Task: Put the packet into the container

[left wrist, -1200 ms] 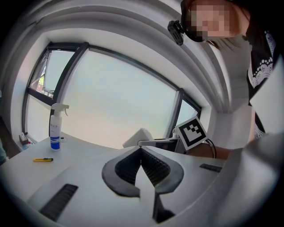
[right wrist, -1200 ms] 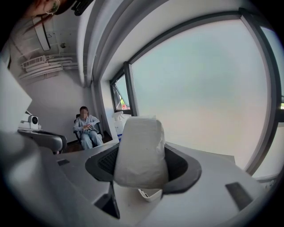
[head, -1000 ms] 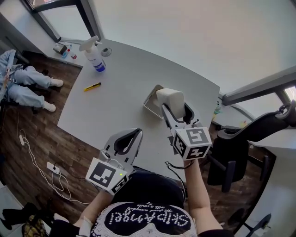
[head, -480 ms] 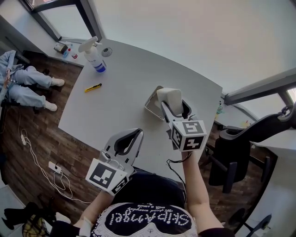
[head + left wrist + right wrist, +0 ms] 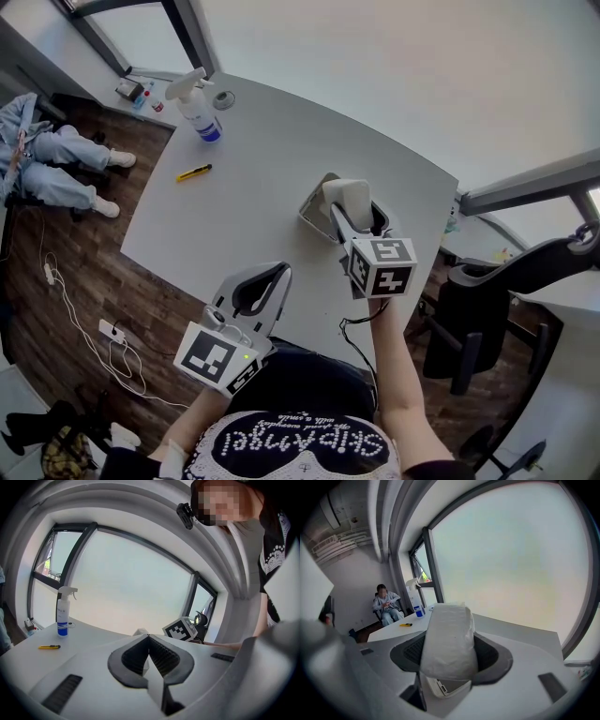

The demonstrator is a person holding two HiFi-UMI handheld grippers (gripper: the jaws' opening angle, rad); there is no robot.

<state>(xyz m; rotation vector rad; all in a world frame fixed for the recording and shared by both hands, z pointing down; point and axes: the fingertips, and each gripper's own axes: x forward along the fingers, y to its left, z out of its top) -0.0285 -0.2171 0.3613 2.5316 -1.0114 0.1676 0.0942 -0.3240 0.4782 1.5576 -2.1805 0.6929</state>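
White soft plastic packet (image 5: 348,194) (image 5: 449,639) is clamped upright in the right tool (image 5: 357,217) (image 5: 450,654), jaws pressing on both of its sides. It sits directly over the pale rectangular container (image 5: 308,202) (image 5: 442,689). In the right gripper view the container's open rim shows just under the packet's lower edge; can't tell if they touch. The container stands near the right edge of the grey rounded bench (image 5: 253,159).

Left tool (image 5: 278,270) (image 5: 149,638) is off to the left, near the bench's front edge, well apart from the container. Its jaws are together, tips meeting, nothing between them.

Far side of the bench: white spray bottle with blue label (image 5: 198,110) (image 5: 62,617) standing upright, yellow utility knife (image 5: 194,172) (image 5: 48,647) (image 5: 406,625) lying flat nearer in. Black office chair (image 5: 487,305) is to the right of the bench. A seated person in light clothes (image 5: 52,155) (image 5: 387,604) is beyond the left end.
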